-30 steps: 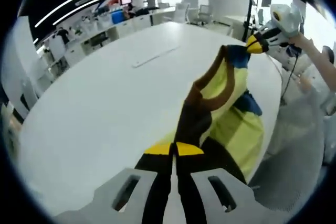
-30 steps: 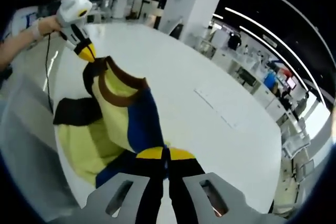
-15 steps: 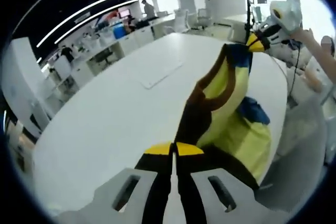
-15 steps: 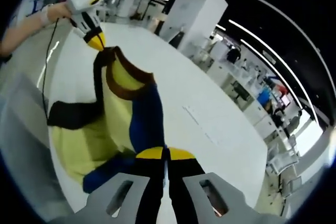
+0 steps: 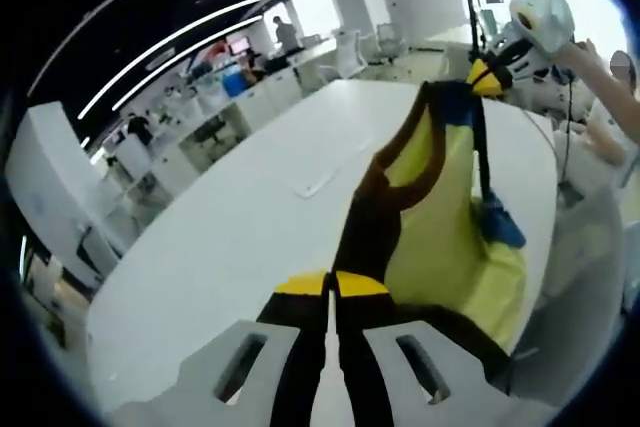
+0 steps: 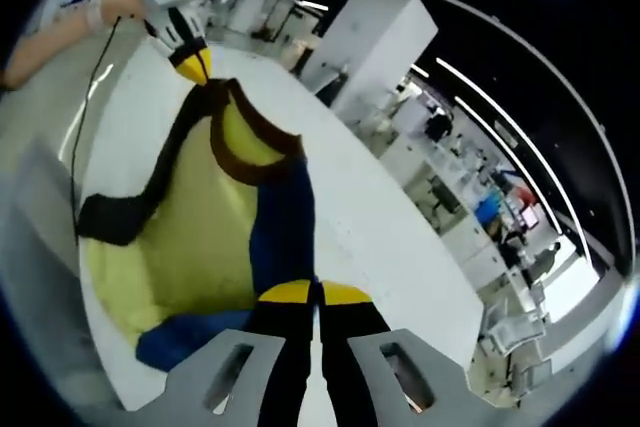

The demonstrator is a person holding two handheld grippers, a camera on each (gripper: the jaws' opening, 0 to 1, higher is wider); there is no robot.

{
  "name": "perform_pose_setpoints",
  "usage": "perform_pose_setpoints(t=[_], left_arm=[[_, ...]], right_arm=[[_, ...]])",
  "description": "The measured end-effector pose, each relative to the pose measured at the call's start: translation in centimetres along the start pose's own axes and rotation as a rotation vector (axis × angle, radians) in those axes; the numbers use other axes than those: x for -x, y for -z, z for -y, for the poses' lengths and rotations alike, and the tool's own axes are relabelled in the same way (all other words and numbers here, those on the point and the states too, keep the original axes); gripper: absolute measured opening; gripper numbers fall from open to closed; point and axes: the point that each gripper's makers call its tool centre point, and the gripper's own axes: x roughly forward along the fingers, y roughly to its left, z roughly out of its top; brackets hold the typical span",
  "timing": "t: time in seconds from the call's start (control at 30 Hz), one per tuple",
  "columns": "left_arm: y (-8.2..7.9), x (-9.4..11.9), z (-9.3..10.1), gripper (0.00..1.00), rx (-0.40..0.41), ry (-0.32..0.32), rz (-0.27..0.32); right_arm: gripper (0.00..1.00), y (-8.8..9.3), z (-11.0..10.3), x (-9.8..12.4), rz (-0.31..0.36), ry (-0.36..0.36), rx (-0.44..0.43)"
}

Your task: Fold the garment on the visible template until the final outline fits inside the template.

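Over table: two tools gripping one garment

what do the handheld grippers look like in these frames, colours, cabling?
Left gripper: pale grey jaw bases with slot cut-outs, black jaws, yellow tips. Right gripper is built the same. In the left gripper view, the right gripper has a white body above black jaws with yellow tips. A thin black cable hangs from the left gripper. The person's wrist there wears a white band.
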Motion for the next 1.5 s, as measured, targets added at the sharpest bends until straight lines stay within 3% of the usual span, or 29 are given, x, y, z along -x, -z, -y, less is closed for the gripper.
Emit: perform_pose_setpoints(t=[0.6, 1.0, 1.37, 1.5], left_arm=[[-4.6, 3.8, -2.3, 0.00, -0.087, -0.076, 0.038], [-7.8, 7.3, -4.2, 0.00, -0.143, -0.126, 0.066], [-10.1, 10.8, -4.0, 0.00, -0.199, -0.167, 0.092], [-10.2, 11.9, -3.3, 0.00, -0.211, -0.168, 0.095]], right_arm=[[0.01, -4.6, 3.4, 2.5, 0.037, 0.052, 0.089], [0.01, -7.9, 5.3, 6.2, 0.073, 0.081, 0.137], [0.01, -9.4, 4.7, 10.0, 0.087, 0.096, 0.161], [0.01, -9.8, 4.5, 11.0, 0.088, 0.111, 0.176]])
